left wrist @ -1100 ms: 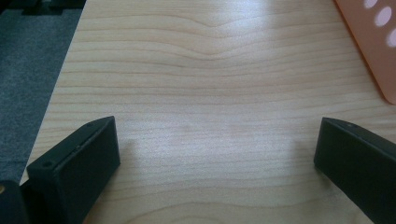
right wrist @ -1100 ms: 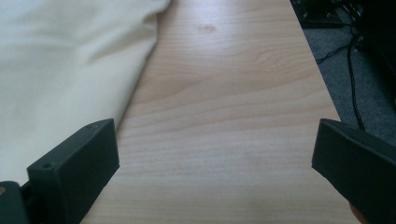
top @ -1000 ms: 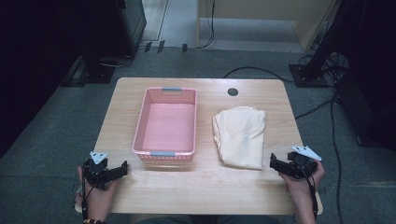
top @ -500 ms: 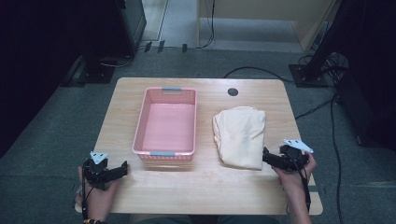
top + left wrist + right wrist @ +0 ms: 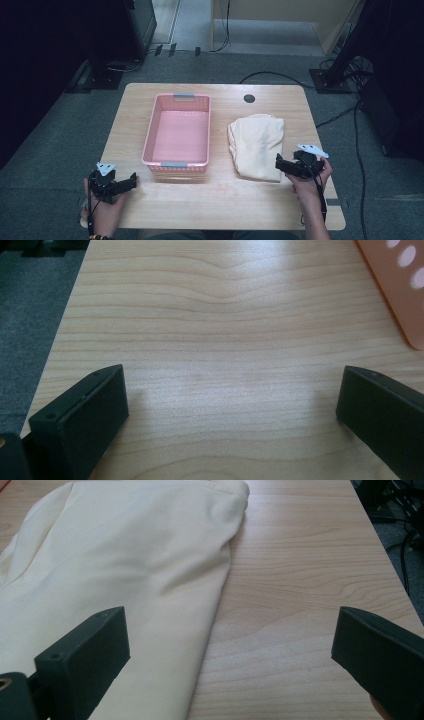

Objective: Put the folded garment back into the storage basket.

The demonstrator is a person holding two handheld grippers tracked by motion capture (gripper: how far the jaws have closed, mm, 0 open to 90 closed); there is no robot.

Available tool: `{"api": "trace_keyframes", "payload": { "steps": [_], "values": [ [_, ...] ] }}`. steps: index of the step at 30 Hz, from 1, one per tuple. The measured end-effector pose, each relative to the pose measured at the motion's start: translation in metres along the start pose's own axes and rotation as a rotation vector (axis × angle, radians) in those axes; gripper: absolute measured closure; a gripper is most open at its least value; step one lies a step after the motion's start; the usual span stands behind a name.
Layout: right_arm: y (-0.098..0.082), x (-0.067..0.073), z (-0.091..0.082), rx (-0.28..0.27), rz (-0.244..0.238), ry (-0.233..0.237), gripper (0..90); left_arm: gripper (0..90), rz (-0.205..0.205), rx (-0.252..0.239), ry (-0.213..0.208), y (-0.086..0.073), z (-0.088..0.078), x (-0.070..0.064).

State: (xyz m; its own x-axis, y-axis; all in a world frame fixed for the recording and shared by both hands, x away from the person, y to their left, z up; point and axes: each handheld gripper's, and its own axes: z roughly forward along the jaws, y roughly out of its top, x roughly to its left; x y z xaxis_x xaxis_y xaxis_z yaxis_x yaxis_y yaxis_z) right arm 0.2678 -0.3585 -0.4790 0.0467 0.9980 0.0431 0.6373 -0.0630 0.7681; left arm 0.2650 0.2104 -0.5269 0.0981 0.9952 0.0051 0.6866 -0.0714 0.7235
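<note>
cloth [image 5: 256,145] beside right gripper [image 5: 281,165], jaws apart.

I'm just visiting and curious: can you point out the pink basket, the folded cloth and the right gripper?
pink basket [image 5: 149,131], high view, on its left wall.
folded cream cloth [image 5: 256,142], high view, middle of the fabric.
right gripper [image 5: 281,166], high view, between its open jaw tips at the cloth's edge.

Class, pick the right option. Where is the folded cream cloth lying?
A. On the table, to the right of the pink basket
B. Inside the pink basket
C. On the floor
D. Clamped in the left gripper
A: the high view shows the cream cloth flat on the table, apart from the pink basket on its right.
</note>
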Motion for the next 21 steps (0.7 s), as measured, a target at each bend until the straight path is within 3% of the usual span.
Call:
{"api": "trace_keyframes", "payload": {
  "steps": [21],
  "values": [
    [0.014, 0.025, 0.010, 0.015, -0.041, 0.023, 1.9, 0.3, 0.005, 0.000, -0.003, 0.000, 0.000, 0.000]
  ]
}}
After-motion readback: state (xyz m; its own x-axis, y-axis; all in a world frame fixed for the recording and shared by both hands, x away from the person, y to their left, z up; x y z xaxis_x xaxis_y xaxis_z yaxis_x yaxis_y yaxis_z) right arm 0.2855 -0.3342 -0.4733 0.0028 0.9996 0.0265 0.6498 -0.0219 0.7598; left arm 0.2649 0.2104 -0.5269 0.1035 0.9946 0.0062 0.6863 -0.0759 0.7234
